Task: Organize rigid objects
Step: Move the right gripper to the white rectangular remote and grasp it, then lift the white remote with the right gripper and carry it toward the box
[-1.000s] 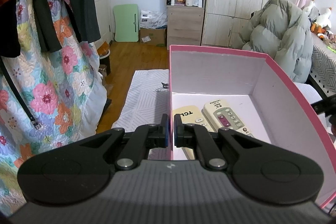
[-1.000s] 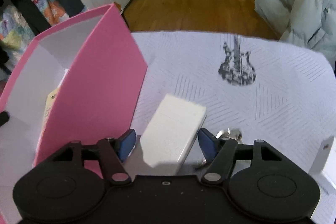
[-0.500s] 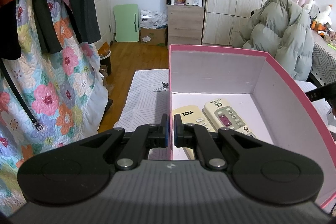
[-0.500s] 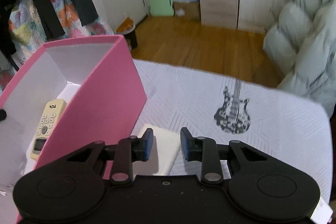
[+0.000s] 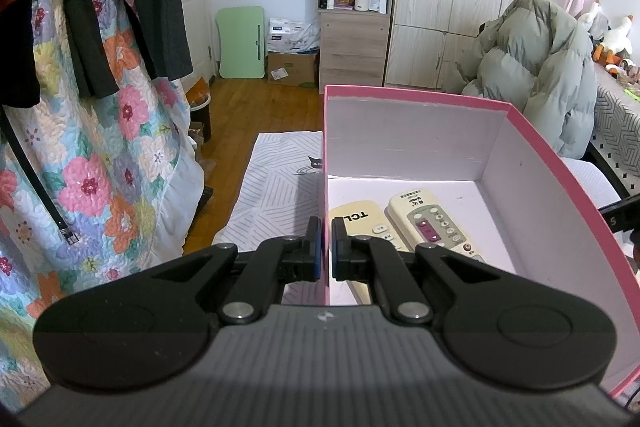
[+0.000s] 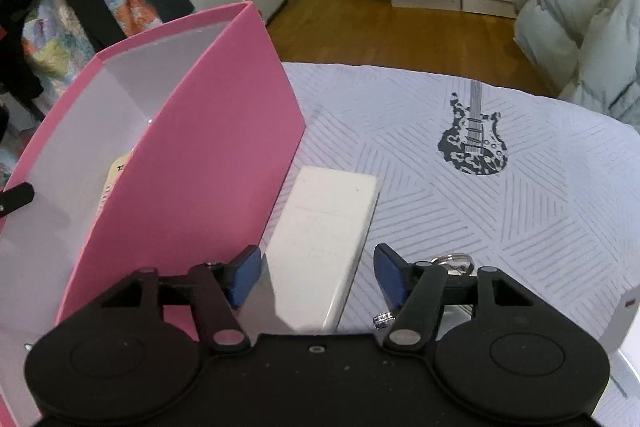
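1. While your left gripper (image 5: 326,247) stays pinched on the near wall of the pink box (image 5: 560,163), two remotes (image 5: 432,223) lie inside it.
2. Your right gripper (image 6: 316,279) is opening its jaws; the white remote (image 6: 324,239) lies between them on the cloth (image 6: 520,227), untouched, just beside the box.

Box (image 5: 532,163): pink outside and along the rim, white inside. 2 remotes in it: 1 cream (image 5: 362,223) with black letters, 1 cream (image 5: 432,223) with a grey panel and magenta patch. Remote (image 6: 324,239) beside the box: plain white. Table cover (image 6: 500,227): white, grey diagonal stripes, 1 black guitar print (image 6: 474,143). Quilt (image 5: 100,147): multicoloured flowers. Claw pads (image 6: 244,275): blue.
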The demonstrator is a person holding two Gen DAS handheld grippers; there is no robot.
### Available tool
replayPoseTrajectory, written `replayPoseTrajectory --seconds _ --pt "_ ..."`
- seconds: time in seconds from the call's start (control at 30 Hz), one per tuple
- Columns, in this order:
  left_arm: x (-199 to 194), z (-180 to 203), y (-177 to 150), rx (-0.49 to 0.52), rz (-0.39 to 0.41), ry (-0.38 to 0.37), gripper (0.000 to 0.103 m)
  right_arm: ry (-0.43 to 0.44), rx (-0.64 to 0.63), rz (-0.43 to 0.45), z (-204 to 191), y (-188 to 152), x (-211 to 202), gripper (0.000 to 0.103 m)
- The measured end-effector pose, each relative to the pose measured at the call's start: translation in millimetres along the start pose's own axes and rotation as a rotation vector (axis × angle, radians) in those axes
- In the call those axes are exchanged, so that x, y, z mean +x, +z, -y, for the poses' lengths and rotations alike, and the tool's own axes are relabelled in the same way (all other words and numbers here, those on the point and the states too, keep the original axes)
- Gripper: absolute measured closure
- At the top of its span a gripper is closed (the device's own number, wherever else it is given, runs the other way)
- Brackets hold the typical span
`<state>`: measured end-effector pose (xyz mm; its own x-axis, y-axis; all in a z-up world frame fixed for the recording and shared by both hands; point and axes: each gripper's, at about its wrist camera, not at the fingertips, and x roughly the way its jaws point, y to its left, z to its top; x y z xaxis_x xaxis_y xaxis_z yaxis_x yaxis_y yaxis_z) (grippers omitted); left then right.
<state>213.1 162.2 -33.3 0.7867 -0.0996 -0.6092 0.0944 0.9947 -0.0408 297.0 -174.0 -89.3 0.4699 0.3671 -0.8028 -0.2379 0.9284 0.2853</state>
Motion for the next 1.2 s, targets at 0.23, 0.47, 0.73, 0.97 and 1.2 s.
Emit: replayPoseTrajectory --seconds 0.23,0.47,0.73,0.97,1.2 --pt "2.3 0.3 1.7 0.004 -0.011 0.004 0.099 0.061 -0.186 -0.066 -6.3 8.5 6.0 0.029" --pt "2.8 0.8 1.5 0.013 -0.011 0.007 0.099 0.075 -0.368 -0.165 -15.6 19.4 9.5 0.027" --pt "2.6 -0.5 2.2 0.009 -0.012 0.008 0.099 0.024 -0.409 -0.156 -29.5 12.6 13.1 0.023" --pt "2.5 -2.9 2.9 -0.005 -0.011 0.001 0.099 0.009 -0.373 -0.049 -21.8 -2.3 -0.2 0.037" --pt "2.8 -2.9 2.4 -0.01 -0.012 -0.001 0.099 -0.06 -0.243 -0.041 -7.8 -1.3 -2.1 0.037"
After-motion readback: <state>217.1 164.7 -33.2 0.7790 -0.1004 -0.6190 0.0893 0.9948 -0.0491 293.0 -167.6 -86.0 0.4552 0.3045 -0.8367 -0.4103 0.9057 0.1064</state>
